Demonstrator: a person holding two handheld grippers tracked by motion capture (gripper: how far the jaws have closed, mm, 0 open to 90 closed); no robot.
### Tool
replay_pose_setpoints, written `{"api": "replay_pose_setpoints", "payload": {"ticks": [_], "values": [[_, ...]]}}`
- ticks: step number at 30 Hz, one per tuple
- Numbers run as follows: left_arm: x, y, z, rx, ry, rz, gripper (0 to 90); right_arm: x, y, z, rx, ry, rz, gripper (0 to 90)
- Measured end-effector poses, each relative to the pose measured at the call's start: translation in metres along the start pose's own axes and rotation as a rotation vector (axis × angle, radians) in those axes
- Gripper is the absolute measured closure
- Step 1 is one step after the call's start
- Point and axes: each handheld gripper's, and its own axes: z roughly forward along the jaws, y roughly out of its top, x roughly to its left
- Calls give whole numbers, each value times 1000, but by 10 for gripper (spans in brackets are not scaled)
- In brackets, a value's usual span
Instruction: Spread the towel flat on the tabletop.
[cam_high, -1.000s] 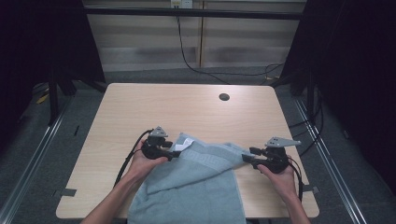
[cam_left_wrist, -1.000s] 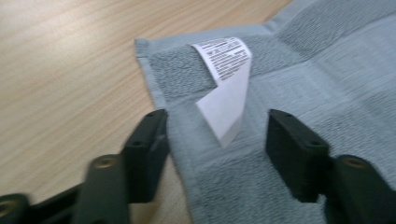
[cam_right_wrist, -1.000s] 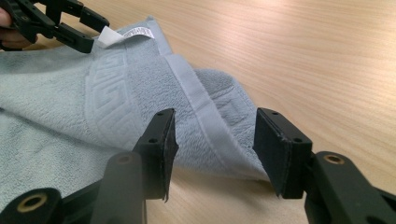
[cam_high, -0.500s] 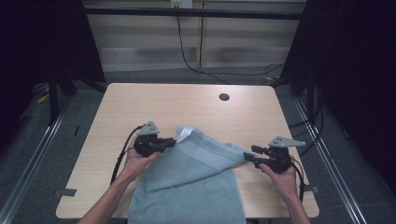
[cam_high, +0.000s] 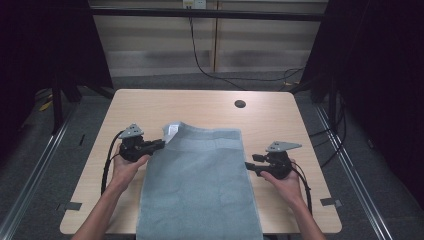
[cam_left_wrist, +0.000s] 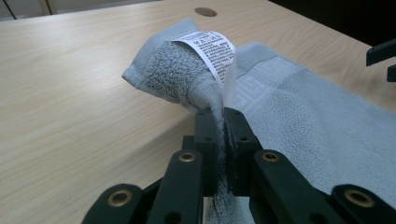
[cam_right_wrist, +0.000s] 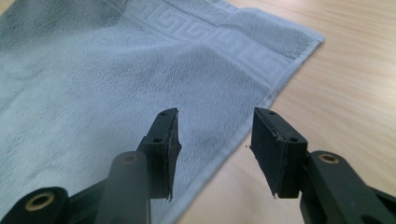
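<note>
A grey-blue towel (cam_high: 200, 175) lies spread on the wooden table (cam_high: 200, 105), its near end hanging over the front edge. My left gripper (cam_high: 161, 144) is shut on the towel's far left corner (cam_left_wrist: 168, 74), which is lifted a little, with the white label (cam_left_wrist: 212, 51) folded over it. The left gripper's jaws (cam_left_wrist: 223, 116) pinch the cloth tight. My right gripper (cam_high: 247, 166) is at the towel's right edge. Its jaws (cam_right_wrist: 215, 135) have just been closing a little but are still apart, above the towel's edge (cam_right_wrist: 116, 70), with nothing pressed between the pads.
A round hole (cam_high: 240, 104) is in the table's far right part. Bare tabletop lies beyond the towel and on both sides of it. Black cables trail from both grippers. The right gripper's tip (cam_left_wrist: 383, 60) shows at the left gripper view's right edge.
The left gripper shut on the towel's corner and drew it to the far left and up. The bunched far edge is now stretched out flat. The right gripper shifted slightly left.
</note>
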Motion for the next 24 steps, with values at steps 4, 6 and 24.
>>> {"api": "replay_pose_setpoints", "payload": {"ticks": [4,6,24], "values": [[5,-3,2,9,19,-14,849,-4,9,25,32,2,-8,516],[8,-3,1,14,35,-18,847,-6,13,39,50,4,-10,504],[-20,-38,0,248,14,99,627,-7,1,42,143,-58,-71,545]]}}
